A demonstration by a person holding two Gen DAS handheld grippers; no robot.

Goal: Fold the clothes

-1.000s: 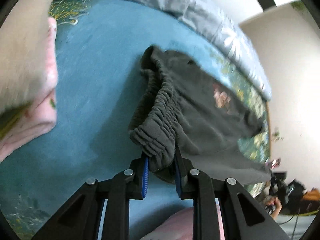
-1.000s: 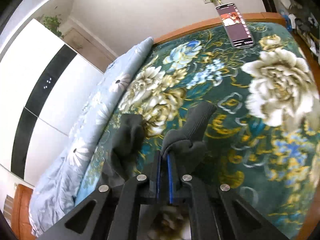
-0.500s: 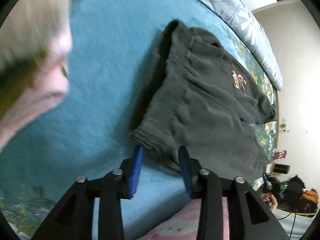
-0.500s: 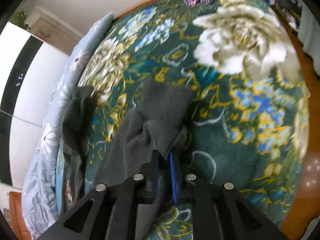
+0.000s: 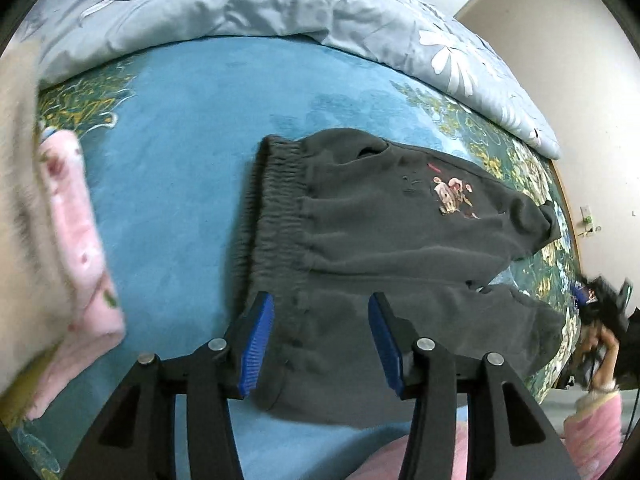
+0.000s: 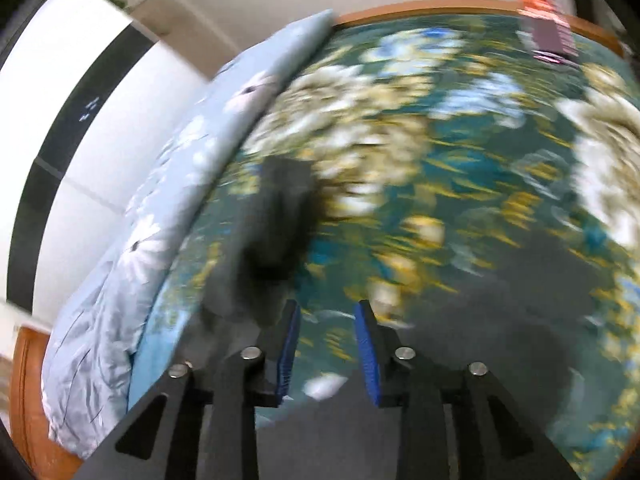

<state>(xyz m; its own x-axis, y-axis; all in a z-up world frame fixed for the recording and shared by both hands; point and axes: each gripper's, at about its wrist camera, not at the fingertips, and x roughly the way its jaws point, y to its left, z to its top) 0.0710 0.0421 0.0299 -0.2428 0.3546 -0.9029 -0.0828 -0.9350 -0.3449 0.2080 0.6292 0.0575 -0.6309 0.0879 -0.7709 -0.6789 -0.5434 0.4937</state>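
Note:
Dark grey sweatpants [image 5: 384,236] with an elastic waistband and a small cartoon print lie spread flat on the blue bed cover [image 5: 172,168]. My left gripper [image 5: 322,312] is open, its blue pads either side of the waistband end, holding nothing. In the blurred right wrist view a dark leg end of the pants [image 6: 280,224] lies on the floral bedspread [image 6: 460,168]. My right gripper [image 6: 326,320] is open and empty just above the bedspread, to the right of that leg end.
A light blue flowered duvet [image 5: 320,12] is bunched along the far side of the bed. Pink folded clothing [image 5: 80,240] sits at the left. A phone [image 6: 544,28] lies near the bed's wooden edge. A white wardrobe [image 6: 80,120] stands beyond.
Both grippers have opened and let go of the pants. The pants now lie flat and spread on the bed. The right gripper is moving fast, so its view is blurred.

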